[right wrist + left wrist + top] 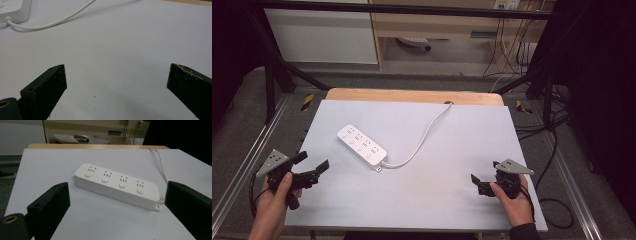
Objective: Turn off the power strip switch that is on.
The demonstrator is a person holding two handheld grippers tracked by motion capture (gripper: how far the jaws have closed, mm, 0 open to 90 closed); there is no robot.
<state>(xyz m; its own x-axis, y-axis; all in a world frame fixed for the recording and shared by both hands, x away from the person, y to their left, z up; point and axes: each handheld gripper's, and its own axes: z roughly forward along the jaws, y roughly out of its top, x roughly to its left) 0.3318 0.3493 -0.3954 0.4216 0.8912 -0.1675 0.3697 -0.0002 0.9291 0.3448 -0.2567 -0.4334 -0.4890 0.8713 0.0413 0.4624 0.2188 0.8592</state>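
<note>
Left hand-held gripper (312, 167): jaws wide apart, empty, near the worktop's (422, 200) left edge, aimed at the white power strip (361, 145). Strip lies flat left of centre, untouched; cord (422, 140) trails to the far edge. Right hand-held gripper (475, 182): jaws apart, empty, well clear of the strip. Judged step: approach, before any grasp. Next move calls for closing in squarely across the strip's narrow body.

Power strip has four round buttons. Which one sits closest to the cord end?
On the power strip, it is the button at the right end in the left gripper view, beside where the white cord leaves; the other three run leftward away from it.
</note>
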